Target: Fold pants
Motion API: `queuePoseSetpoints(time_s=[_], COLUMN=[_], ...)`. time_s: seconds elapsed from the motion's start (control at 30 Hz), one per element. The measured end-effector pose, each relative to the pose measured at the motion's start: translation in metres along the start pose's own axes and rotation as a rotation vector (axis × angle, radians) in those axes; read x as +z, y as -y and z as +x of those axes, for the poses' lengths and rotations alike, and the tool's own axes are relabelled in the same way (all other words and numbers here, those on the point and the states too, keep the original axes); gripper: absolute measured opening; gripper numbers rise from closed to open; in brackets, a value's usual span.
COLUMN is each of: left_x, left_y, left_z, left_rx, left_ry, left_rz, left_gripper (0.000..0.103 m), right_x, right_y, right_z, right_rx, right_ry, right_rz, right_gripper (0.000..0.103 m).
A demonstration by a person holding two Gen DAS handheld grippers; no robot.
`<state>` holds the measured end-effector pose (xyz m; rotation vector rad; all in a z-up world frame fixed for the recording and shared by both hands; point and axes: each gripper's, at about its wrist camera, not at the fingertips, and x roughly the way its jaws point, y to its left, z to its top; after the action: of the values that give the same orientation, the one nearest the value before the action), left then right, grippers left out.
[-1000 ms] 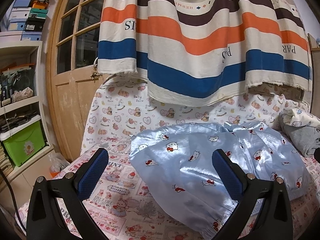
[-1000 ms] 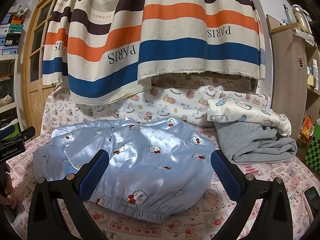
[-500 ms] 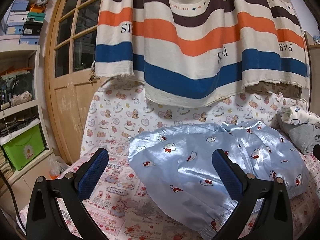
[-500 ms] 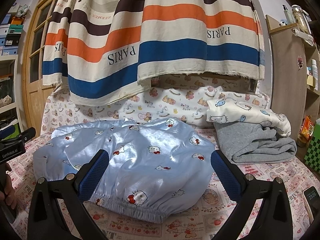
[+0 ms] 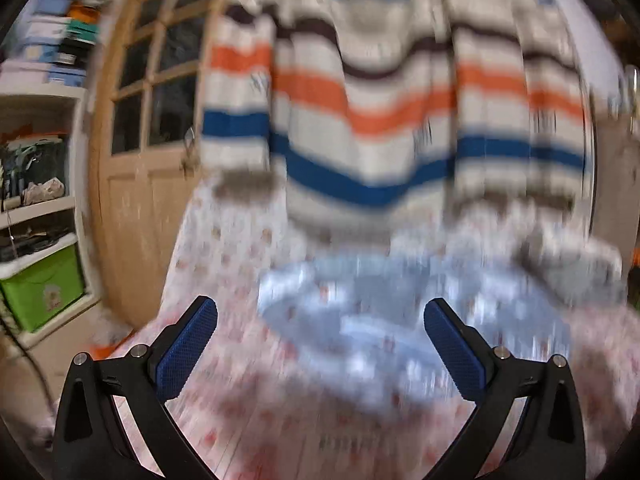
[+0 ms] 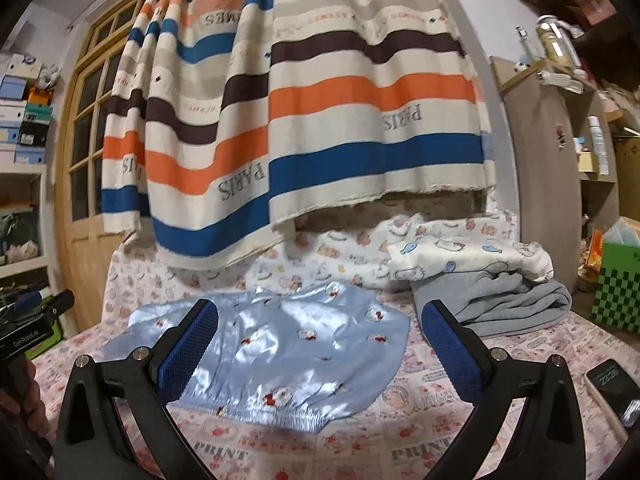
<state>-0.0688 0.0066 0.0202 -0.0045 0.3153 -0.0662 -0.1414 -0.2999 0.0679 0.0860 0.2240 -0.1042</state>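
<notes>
- Striped curtain [image 6: 320, 120]: heavy woven cloth, hangs behind and above the pants.
- Bed [image 6: 420, 432]: soft surface under a pink printed sheet; carries the pants.
- Pants [image 6: 280, 344]: glossy pale-blue satin with cartoon print, elastic hem nearest; spread out, unfolded.
- Grey folded garment [image 6: 512, 308]: matte fleece, just right of the pants.
- Right hand-held gripper [image 6: 316, 356], left hand-held gripper [image 5: 320, 344]: both spread wide, empty, above the pants. Step judged: approach; next, pinch an edge.

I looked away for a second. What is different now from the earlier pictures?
Both tongs have pulled back and tipped upward: the blue pants look smaller and lower in each view, and the left view is smeared by motion. Nothing was gripped or released; left tongs and right tongs stay open. Pants and grey garment lie as before.
</notes>
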Motion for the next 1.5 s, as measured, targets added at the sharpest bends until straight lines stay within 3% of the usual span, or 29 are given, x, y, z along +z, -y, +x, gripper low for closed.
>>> queuePoseSetpoints(time_s=[0.07, 0.13, 0.23, 0.3, 0.37, 0.5, 0.63, 0.8, 0.97, 1.03, 1.07, 1.13, 1.33, 1.5], left_x=[-0.005, -0.012, -0.022, -0.03, -0.036, -0.042, -0.044, -0.049, -0.048, -0.048, -0.05, -0.051, -0.045, -0.055], left_y=[0.0, 0.0, 0.0, 0.001, 0.002, 0.009, 0.013, 0.016, 0.014, 0.013, 0.011, 0.005, 0.012, 0.012], left_z=[0.001, 0.005, 0.015, 0.02, 0.025, 0.032, 0.048, 0.067, 0.077, 0.081, 0.082, 0.078, 0.043, 0.007], left_rx=[-0.06, -0.074, -0.098, -0.129, -0.166, -0.223, -0.254, -0.27, -0.287, -0.3, -0.304, -0.324, -0.307, -0.292], left_ry=[-0.073, -0.118, -0.17, -0.213, -0.256, -0.302, -0.386, -0.467, -0.471, -0.481, -0.492, -0.476, -0.413, -0.389], left_rz=[0.003, -0.011, -0.021, -0.044, -0.07, -0.09, -0.131, -0.175, -0.25, -0.281, -0.313, -0.383, -0.291, -0.249], left_gripper=[0.103, 0.102, 0.081, 0.063, 0.055, 0.055, 0.055, 0.055, 0.056, 0.023, 0.01, 0.01, 0.01, 0.01], right_x=[0.0, -0.005, -0.016, -0.024, -0.033, -0.05, -0.061, -0.068, -0.069, -0.07, -0.07, -0.07, -0.059, -0.064], right_y=[-0.001, -0.004, -0.004, -0.003, 0.0, 0.004, 0.001, 0.007, 0.016, 0.016, 0.016, 0.017, 0.011, 0.006], right_z=[0.006, 0.019, 0.027, 0.032, 0.042, 0.057, 0.078, 0.099, 0.106, 0.109, 0.11, 0.104, 0.064, 0.014], right_rx=[-0.003, -0.021, -0.006, 0.007, 0.031, 0.066, 0.032, 0.037, 0.057, 0.073, 0.077, 0.088, 0.117, 0.09], right_ry=[-0.076, -0.186, -0.259, -0.301, -0.373, -0.448, -0.519, -0.625, -0.631, -0.641, -0.64, -0.615, -0.534, -0.486], right_rz=[-0.022, -0.061, -0.066, -0.055, -0.019, 0.056, 0.057, 0.13, 0.212, 0.226, 0.231, 0.254, 0.2, 0.154], right_gripper=[0.102, 0.102, 0.102, 0.093, 0.085, 0.074, 0.069, 0.05, 0.036, 0.026, 0.013, 0.01, 0.009, 0.009])
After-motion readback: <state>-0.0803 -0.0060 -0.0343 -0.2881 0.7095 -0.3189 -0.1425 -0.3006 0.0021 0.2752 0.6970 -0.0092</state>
